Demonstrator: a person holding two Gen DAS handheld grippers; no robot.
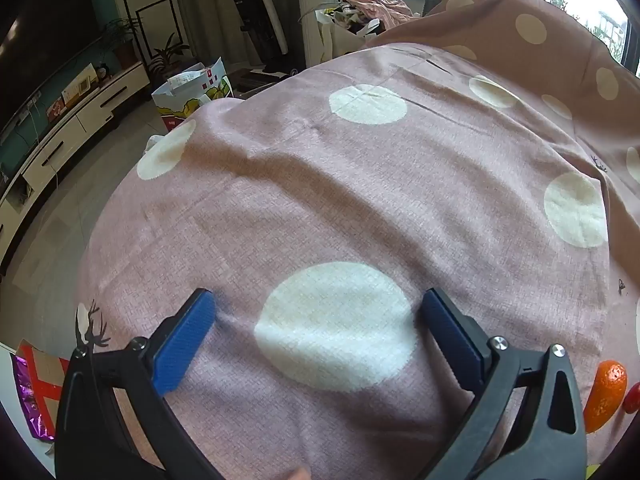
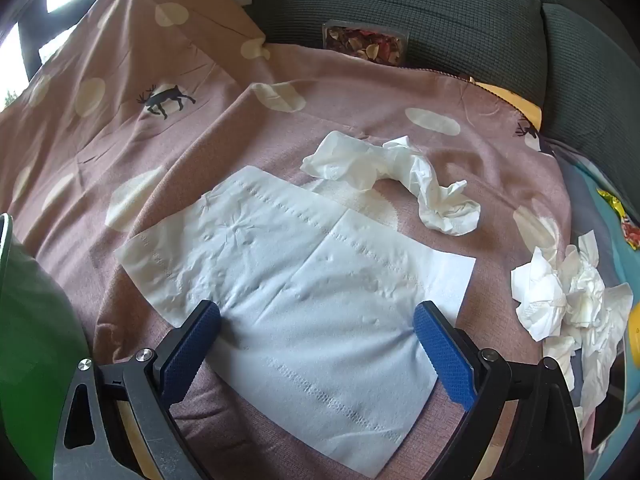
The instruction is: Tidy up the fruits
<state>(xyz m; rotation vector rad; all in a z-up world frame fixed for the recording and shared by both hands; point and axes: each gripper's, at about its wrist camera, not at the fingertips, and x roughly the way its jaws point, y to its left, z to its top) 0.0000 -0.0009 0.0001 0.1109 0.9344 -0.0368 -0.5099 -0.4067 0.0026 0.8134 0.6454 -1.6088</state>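
Left gripper [image 1: 316, 308]: nearest the lens in left wrist view, jaws spread wide, nothing between them, blue pads [image 1: 186, 340] angled down over a cream dot on the cloth.
Right gripper [image 2: 316, 320]: jaws spread wide, nothing pinched, blue pads over the flat tissue, cannot tell if the tips touch it.
Cloth [image 1: 360, 200]: dusty pink with cream dots and small black deer prints, wrinkled, covers the whole work surface in both views.
Orange fruit [image 1: 604, 396]: lower right edge of left wrist view, lying on the cloth just right of the left gripper's right finger, partly hidden by the gripper frame.
Red fruit [image 1: 633, 399]: small, just beside the orange fruit at the frame edge, mostly cut off, kind unclear.
Flat tissue [image 2: 304, 256]: white sheet spread open on the cloth, embossed lines, centre of right wrist view.
Crumpled tissue [image 2: 396, 176]: twisted strip beyond the flat tissue, apart from it.
Tissue pile [image 2: 568, 300]: several wads at the right edge of the cloth.
Green object [image 2: 36, 320]: left edge of right wrist view, close to lens, blurred, cannot identify.
Sofa cushions [image 2: 440, 8]: dark grey, behind the cloth.
Clear box [image 2: 364, 46]: dried petals or leaves inside, at the cloth's far edge against the cushions.
Paper bag [image 1: 192, 92]: on the floor past the cloth's left edge.
TV cabinet [image 1: 68, 136]: white, far left.
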